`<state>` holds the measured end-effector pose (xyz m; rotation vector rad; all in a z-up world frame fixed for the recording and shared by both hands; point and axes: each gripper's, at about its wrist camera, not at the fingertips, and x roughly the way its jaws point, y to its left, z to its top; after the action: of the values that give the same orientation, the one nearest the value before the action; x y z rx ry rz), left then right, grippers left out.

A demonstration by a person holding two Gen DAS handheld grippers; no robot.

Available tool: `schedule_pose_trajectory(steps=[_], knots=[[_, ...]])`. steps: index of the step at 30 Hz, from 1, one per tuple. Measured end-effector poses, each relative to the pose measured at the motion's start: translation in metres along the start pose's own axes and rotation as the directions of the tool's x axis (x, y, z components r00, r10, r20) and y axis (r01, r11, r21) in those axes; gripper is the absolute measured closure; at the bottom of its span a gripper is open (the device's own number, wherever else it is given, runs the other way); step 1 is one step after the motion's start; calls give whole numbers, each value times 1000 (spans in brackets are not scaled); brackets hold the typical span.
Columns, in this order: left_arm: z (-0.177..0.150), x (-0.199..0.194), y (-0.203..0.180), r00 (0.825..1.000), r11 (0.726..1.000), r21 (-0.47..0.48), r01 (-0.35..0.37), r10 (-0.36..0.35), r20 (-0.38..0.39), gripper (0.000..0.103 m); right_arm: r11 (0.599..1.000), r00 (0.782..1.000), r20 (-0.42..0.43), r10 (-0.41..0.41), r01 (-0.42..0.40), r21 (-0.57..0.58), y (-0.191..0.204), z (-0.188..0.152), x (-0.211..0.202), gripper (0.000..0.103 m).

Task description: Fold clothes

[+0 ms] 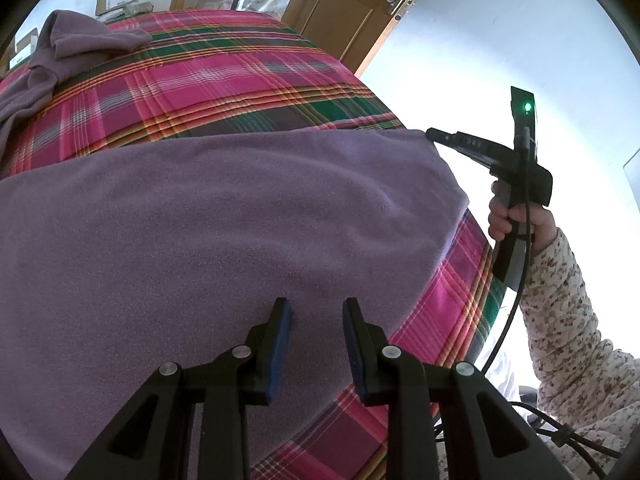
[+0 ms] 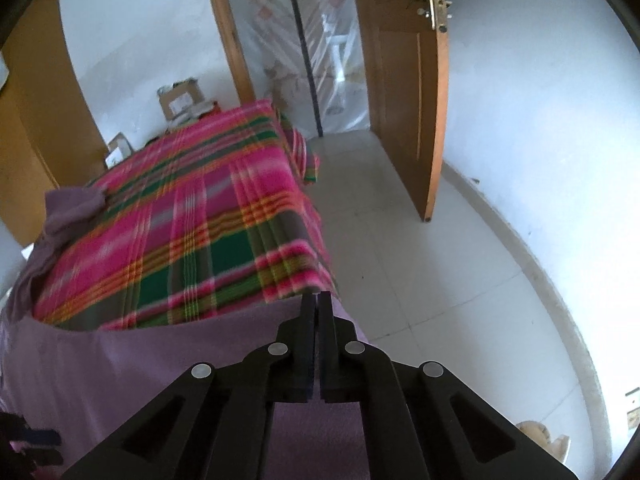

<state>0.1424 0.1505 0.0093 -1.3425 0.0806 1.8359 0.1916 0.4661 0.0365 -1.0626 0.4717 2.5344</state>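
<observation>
Purple garment point(image 1: 224, 216): spread flat on the near part of the plaid-covered bed point(image 1: 224, 80).
Left gripper point(image 1: 317, 312): jaws released, hovering above the cloth.
Right gripper point(image 2: 319, 300): jaws clenched on the garment's far right corner.
Advice: keep that edge taut and carry the corner level.
Far: a second purple heap point(image 1: 76, 40).

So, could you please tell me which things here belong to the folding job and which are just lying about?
Job: purple garment, corner pinched by right gripper; open left gripper above it.
Lying about: crumpled purple cloth, cardboard boxes, wooden door.
</observation>
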Motion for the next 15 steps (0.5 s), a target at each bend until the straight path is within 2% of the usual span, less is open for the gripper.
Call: schedule_pose_trajectory(steps=[4,15], knots=[[0,0,0,1000,1000,0,0,0,0,76,1000,1000,10,1,-1,15,-2,10,2,102],[-1,-3,0,1000,1000,-2,-4,4,-7,76,999,999,-46,-27,28,28,1,7,18,101]])
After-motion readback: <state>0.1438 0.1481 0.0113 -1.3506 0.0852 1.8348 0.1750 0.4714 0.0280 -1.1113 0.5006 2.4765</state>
